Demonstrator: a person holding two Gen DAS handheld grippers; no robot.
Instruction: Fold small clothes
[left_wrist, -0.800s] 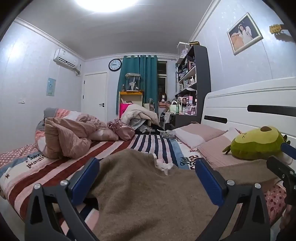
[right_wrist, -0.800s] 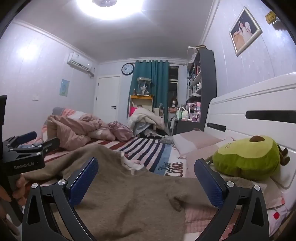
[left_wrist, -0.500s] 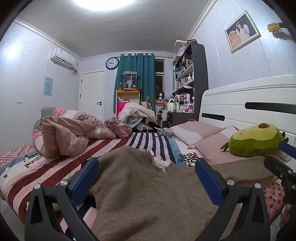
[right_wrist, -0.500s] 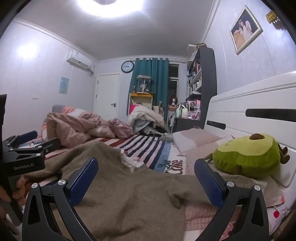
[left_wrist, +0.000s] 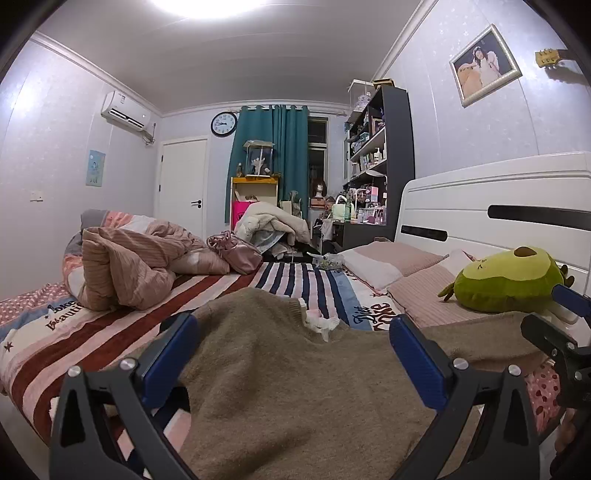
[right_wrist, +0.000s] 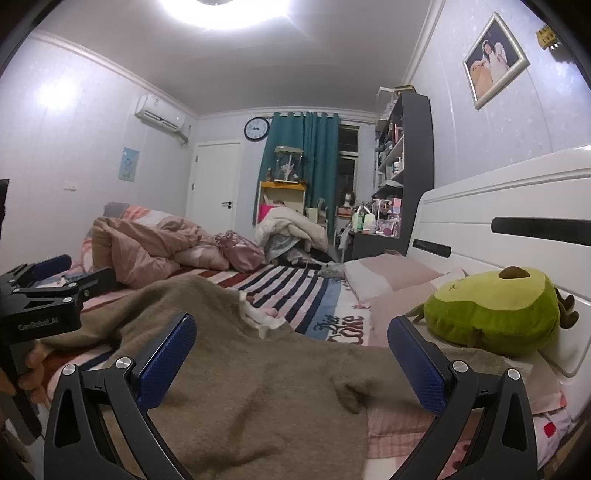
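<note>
A brown knit sweater (left_wrist: 295, 384) lies spread on the striped bed, its white collar (left_wrist: 322, 322) toward the far side. It also fills the lower right wrist view (right_wrist: 258, 387). My left gripper (left_wrist: 291, 354) is open, low over the sweater's near part, holding nothing. My right gripper (right_wrist: 291, 354) is open and empty over the sweater's right side near a sleeve. The right gripper's body shows at the left wrist view's right edge (left_wrist: 554, 336); the left gripper's body shows at the right wrist view's left edge (right_wrist: 40, 295).
A green avocado plush (left_wrist: 509, 280) rests on pink pillows (left_wrist: 391, 258) by the white headboard (left_wrist: 498, 206). A crumpled pink quilt (left_wrist: 125, 266) lies at the bed's left. Shelves, a desk and a clothes pile stand beyond the bed.
Both grippers have dropped a little lower and closer to the sweater. Both stay open and the sweater has not moved.
</note>
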